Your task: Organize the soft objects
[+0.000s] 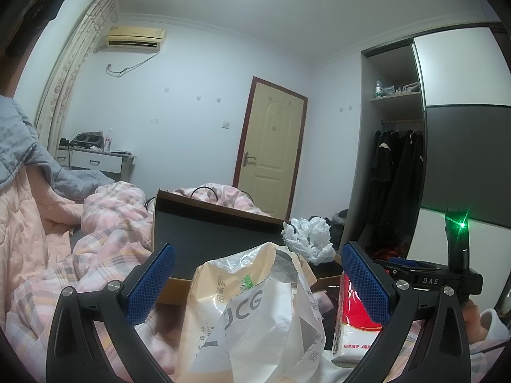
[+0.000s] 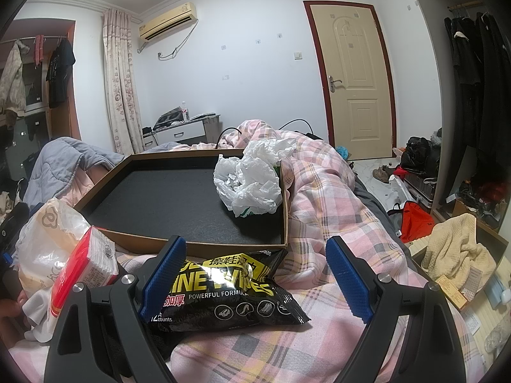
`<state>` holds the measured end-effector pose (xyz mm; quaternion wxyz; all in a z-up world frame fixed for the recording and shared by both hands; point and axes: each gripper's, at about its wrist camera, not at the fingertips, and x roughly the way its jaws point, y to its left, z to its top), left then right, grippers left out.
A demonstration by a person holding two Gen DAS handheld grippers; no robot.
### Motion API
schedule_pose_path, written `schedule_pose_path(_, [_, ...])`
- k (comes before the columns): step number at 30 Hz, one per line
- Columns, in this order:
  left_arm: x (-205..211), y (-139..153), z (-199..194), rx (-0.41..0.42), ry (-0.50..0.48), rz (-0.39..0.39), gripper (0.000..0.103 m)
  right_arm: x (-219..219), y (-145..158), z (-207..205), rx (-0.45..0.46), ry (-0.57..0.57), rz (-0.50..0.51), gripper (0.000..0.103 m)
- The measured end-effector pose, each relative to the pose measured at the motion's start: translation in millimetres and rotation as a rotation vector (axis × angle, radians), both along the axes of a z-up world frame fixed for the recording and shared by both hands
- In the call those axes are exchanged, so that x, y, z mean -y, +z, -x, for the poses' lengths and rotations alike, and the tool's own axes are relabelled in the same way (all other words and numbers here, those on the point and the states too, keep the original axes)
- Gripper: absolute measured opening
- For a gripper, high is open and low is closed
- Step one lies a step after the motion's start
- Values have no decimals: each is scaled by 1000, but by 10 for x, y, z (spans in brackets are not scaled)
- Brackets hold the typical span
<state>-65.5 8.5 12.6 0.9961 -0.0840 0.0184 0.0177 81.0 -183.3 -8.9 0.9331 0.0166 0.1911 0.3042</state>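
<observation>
A shallow cardboard tray (image 2: 153,201) with a dark lining lies on the bed, with a crumpled white plastic bag (image 2: 252,178) in its right far corner; the bag also shows in the left wrist view (image 1: 306,236). My left gripper (image 1: 255,287) is open, its fingers either side of a crinkled cream and white package (image 1: 252,312) that stands between them. A red and white tissue pack (image 1: 354,325) is just to its right. My right gripper (image 2: 252,281) is open over a black and yellow wipes pack (image 2: 230,296) lying on the blanket in front of the tray.
The pink plaid blanket (image 2: 335,198) covers the bed in folds. A grey quilt (image 2: 64,166) lies at the left. A cream towel (image 2: 453,252) sits on a bedside stand at the right. The wardrobe (image 1: 399,166) and door (image 2: 351,73) are beyond.
</observation>
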Motion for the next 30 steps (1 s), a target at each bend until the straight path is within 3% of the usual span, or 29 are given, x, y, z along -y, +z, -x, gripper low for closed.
schedule_pose_path(17, [-8,-5,-7,-3,-1,-2,103,10,25,10,10,1,-15,88])
schedule_pose_path(25, [14,-6,25,5,-4,2,103,214,376,-143,35,-7,-148,88])
schedule_pose_path(30, [11,-6,19,4,-4,1,103,96,577,-322,49,-7,-141,88])
